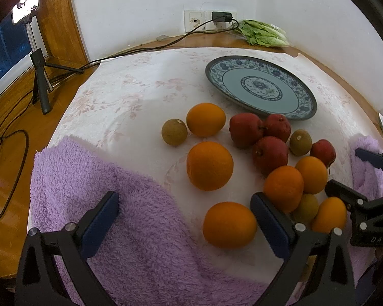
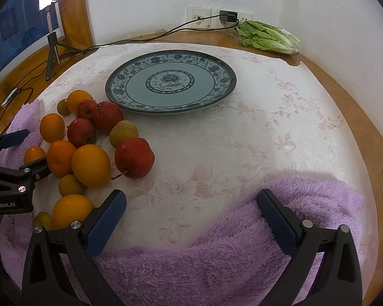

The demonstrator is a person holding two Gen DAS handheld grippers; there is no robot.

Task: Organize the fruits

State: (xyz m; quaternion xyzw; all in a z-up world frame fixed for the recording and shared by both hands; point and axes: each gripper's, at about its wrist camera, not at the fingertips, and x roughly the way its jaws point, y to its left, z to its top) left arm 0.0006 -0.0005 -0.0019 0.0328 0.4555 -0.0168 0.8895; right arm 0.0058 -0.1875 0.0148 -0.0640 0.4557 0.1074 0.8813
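Note:
Several oranges [image 1: 210,169], red apples [image 1: 245,130] and small brown-green fruits [image 1: 174,131] lie loose on the white floral cloth in front of an empty blue patterned plate [image 1: 261,86]. The same pile [image 2: 90,162] sits left of the plate [image 2: 170,82] in the right wrist view. My left gripper [image 1: 185,200] is open and empty, low over the cloth, with an orange [image 1: 229,225] between its fingers. My right gripper [image 2: 191,199] is open and empty, to the right of the pile. Each gripper shows in the other's view, the right [image 1: 355,168] and the left [image 2: 25,148].
A purple fluffy towel [image 1: 102,191] lies along the near edge of the table. A bag of lettuce [image 2: 268,37] lies at the back by the wall sockets and charger cable [image 2: 227,16]. A phone tripod [image 1: 39,76] stands on the wooden table at the left.

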